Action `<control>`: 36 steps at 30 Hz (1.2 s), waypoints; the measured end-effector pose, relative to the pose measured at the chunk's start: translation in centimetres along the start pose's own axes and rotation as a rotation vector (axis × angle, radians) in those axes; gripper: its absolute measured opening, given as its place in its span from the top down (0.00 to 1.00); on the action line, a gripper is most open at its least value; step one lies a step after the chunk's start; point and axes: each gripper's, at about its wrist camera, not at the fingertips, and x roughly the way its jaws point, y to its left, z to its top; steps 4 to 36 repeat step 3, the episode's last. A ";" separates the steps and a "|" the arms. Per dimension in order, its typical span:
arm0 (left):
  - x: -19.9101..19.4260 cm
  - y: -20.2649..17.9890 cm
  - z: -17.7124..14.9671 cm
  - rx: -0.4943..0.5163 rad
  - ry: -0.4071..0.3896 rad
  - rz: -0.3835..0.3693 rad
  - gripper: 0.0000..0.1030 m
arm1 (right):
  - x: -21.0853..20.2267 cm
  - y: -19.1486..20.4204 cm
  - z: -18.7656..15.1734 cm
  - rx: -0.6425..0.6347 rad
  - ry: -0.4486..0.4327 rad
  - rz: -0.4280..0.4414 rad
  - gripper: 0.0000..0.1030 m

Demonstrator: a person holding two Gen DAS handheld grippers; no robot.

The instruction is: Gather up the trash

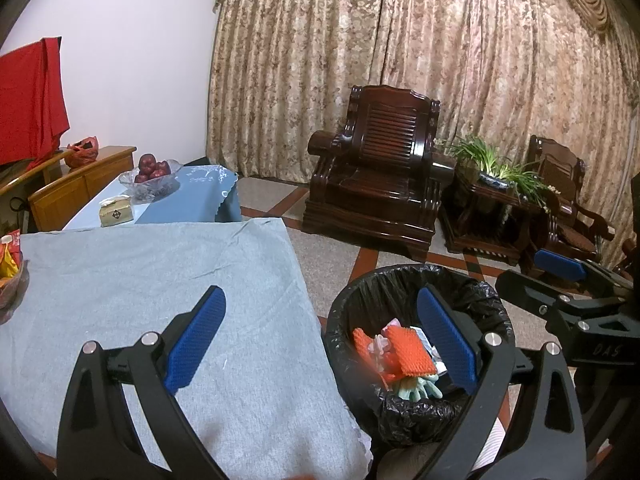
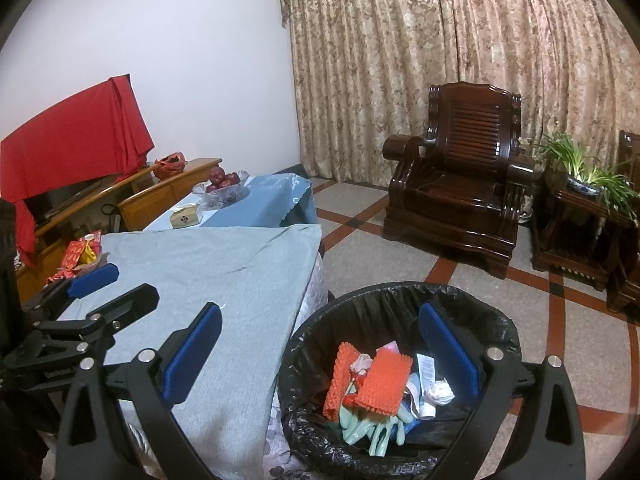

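Note:
A round bin lined with a black bag (image 1: 404,280) (image 2: 384,296) stands on the floor beside the grey-clothed table (image 1: 140,280) (image 2: 224,272). It holds trash: orange foam net pieces (image 1: 412,350) (image 2: 384,384), a green glove (image 2: 376,432), crumpled white paper (image 2: 440,392) and wrappers. My left gripper (image 1: 320,336) is open and empty, spanning the table edge and the bin. My right gripper (image 2: 320,356) is open and empty above the bin's left rim. Each gripper shows in the other's view: the right gripper (image 1: 560,276) and the left gripper (image 2: 96,284).
A bowl of snack packets (image 2: 80,256) sits at the table's far left edge. Beyond lies a blue-clothed table with a tissue box (image 1: 116,210) and a bowl of apples (image 1: 150,176). Dark wooden armchairs (image 1: 376,176) and a plant stand (image 1: 492,200) line the curtain.

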 end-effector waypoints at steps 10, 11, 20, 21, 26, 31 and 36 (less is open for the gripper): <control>0.3 0.1 -0.7 -0.004 0.004 0.001 0.09 | 0.0 0.1 -0.1 0.001 0.003 0.000 0.06; 0.3 0.1 -0.7 -0.004 0.004 0.001 0.09 | 0.0 0.1 -0.1 0.001 0.003 0.000 0.06; 0.3 0.1 -0.7 -0.004 0.004 0.001 0.09 | 0.0 0.1 -0.1 0.001 0.003 0.000 0.06; 0.3 0.1 -0.7 -0.004 0.004 0.001 0.09 | 0.0 0.1 -0.1 0.001 0.003 0.000 0.06; 0.3 0.1 -0.7 -0.004 0.004 0.001 0.09 | 0.0 0.1 -0.1 0.001 0.003 0.000 0.06; 0.3 0.1 -0.7 -0.004 0.004 0.001 0.09 | 0.0 0.1 -0.1 0.001 0.003 0.000 0.06; 0.3 0.1 -0.7 -0.004 0.004 0.001 0.09 | 0.0 0.1 -0.1 0.001 0.003 0.000 0.06</control>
